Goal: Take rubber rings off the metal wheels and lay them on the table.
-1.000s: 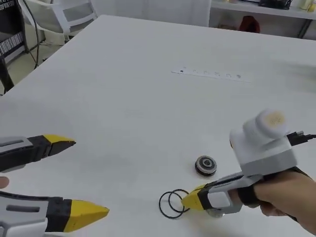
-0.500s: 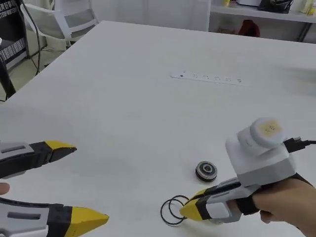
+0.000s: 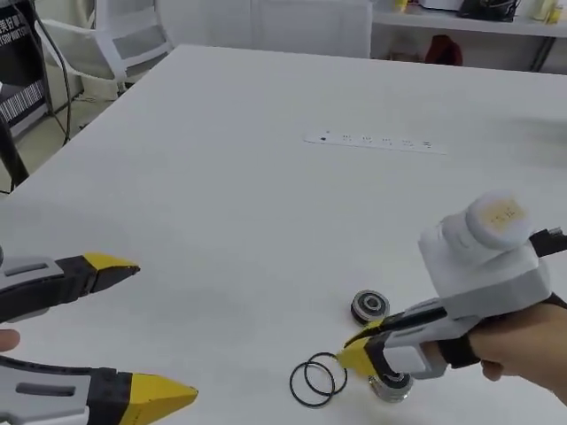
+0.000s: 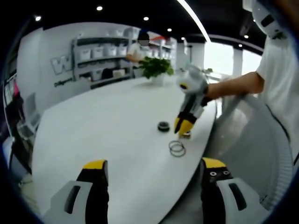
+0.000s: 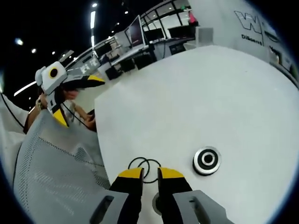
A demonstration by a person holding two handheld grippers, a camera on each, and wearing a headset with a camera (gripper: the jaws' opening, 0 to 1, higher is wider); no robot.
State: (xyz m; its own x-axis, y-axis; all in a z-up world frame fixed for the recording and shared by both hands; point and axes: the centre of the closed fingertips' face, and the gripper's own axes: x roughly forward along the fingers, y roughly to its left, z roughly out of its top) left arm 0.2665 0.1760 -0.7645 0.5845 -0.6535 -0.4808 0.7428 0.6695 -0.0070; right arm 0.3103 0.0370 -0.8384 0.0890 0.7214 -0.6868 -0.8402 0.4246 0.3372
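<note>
Table (image 3: 266,177) first: big, white, mostly bare, and everything that matters sits close to its near edge on the person's right side. Left gripper (image 3: 142,328) hangs by the near edge on the left with its jaws spread wide and nothing in them, well apart from the work. Right gripper (image 3: 354,354) is low over the table near that edge. Its jaws are drawn almost together, just a thin slit between the yellow tips, and I can't see anything pinched there.

Two wheels next. The dark-rimmed wheel (image 3: 369,306) lies flat on its face with its axle hole pointing up, just beyond the right gripper's tips toward the far edge. Looks to me like it's still wearing its rubber. The bare wheel (image 3: 390,386) is shiny, looks stripped, and sits right under the right gripper's jaws.

Smallest: two black rings (image 3: 317,379), overlapping and flat on the table just in front of the right tips.

So the dark-rimmed wheel is my guess for the next target. It's a short reach away and slightly to one side of the right jaws, and the left gripper would have to cross over to help.
</note>
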